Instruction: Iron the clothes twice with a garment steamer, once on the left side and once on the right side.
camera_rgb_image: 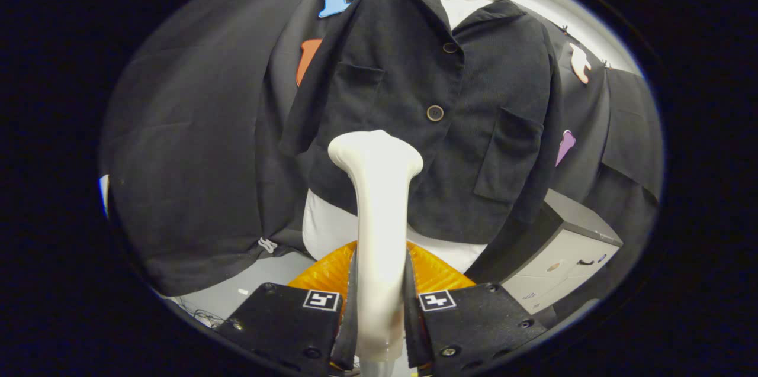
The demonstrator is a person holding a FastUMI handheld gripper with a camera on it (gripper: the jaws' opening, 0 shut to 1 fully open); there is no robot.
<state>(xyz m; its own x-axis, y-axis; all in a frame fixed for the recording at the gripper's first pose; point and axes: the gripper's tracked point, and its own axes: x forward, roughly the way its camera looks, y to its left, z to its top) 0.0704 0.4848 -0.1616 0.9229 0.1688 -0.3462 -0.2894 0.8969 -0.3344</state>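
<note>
Steamer (379, 211) is standing upright between my fingers; my gripper (379, 312) is clamping its handle, head lying low against the dark jacket (450, 128) on the mannequin, beside the buttons. Passes look barely begun; both sides likely remaining.

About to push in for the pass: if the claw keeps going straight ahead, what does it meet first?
Likely the dark jacket: the claw is shut on the steamer, whose head points at its lower front. Depth is unclear.
</note>
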